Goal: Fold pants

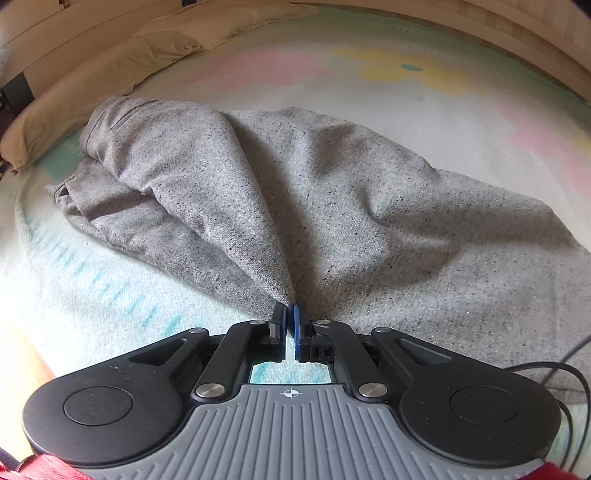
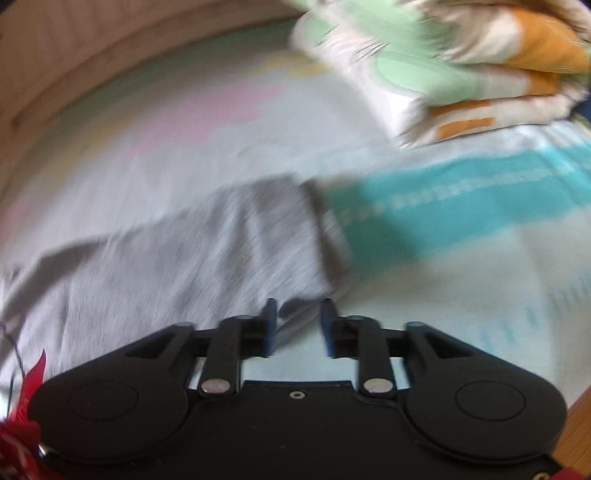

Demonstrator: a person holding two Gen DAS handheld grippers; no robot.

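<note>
Grey speckled pants [image 1: 332, 192] lie bunched on the patterned bed sheet [image 1: 406, 85], with the waistband end at the far left. My left gripper [image 1: 290, 314] is shut on a pinch of the pants' near edge, and folds fan out from the pinch. The right wrist view is blurred. In it a leg of the pants [image 2: 221, 240] stretches from the left to a cuff end near the middle. My right gripper [image 2: 299, 317] stands open over the near corner of that leg. Cloth lies between its fingers, and the pads do not press on it.
Beige pillows [image 1: 92, 92] line the far left of the bed. A folded quilt [image 2: 461, 62] in green, orange and white sits at the far right. A wooden bed frame [image 1: 498, 29] curves along the far side. A black cable [image 1: 569, 369] trails at the lower right.
</note>
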